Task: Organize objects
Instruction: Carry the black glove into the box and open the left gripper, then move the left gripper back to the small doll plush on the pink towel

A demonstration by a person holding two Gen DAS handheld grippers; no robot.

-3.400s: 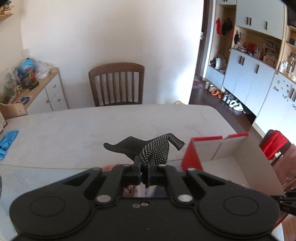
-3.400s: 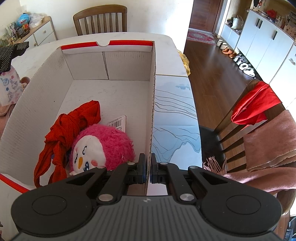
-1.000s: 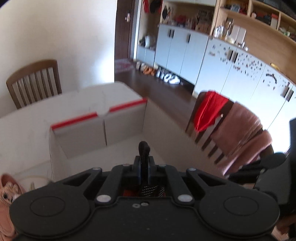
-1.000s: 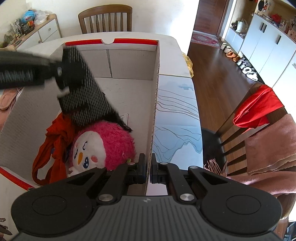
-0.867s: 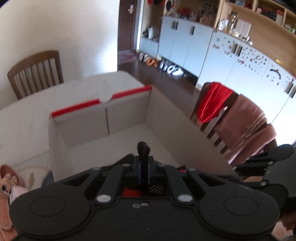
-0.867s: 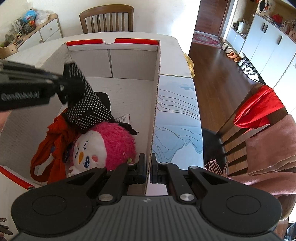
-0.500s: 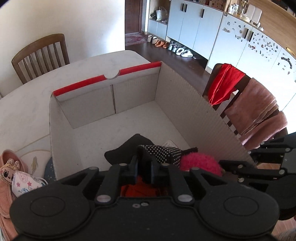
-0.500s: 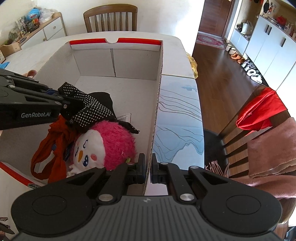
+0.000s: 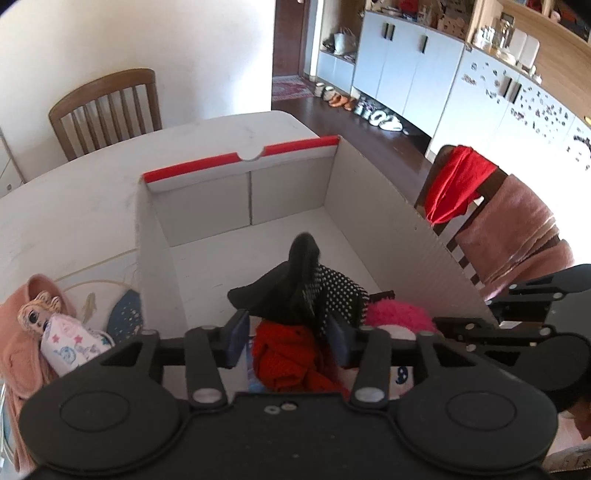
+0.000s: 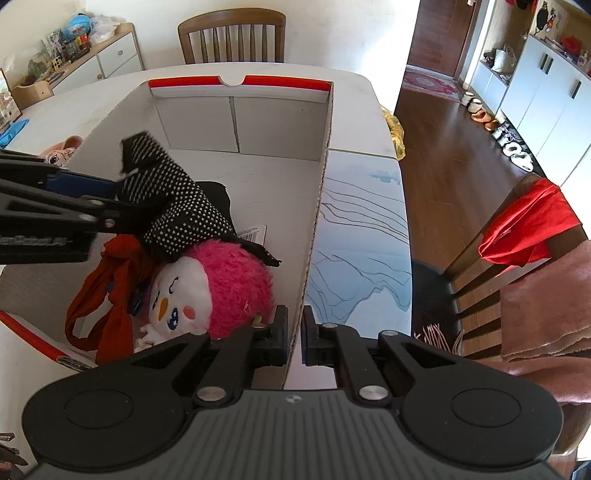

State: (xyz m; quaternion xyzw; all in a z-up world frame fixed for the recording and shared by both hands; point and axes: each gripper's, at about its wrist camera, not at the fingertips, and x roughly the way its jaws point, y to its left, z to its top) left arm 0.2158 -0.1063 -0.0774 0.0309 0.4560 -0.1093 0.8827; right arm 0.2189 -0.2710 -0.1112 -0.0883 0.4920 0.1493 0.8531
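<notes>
Left gripper (image 9: 286, 334) jaws spread, releasing glove (image 10: 177, 210) onto plush (image 10: 218, 288) in box (image 10: 321, 177); right gripper (image 10: 294, 334) clamps box wall, probably steadying it for drop-off.

wooden chair (image 10: 232, 35) behind table (image 10: 110, 88); red cloth (image 10: 526, 229) over chair

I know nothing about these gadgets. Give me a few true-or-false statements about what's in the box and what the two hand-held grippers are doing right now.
1. The left hand-held gripper is open. True.
2. The black dotted glove lies on the table outside the box. False: it is inside the cardboard box, resting on the pink plush toy.
3. The right hand-held gripper pinches the box's side wall. True.
4. The box holds only the glove. False: the toy and a red cloth are there too.
</notes>
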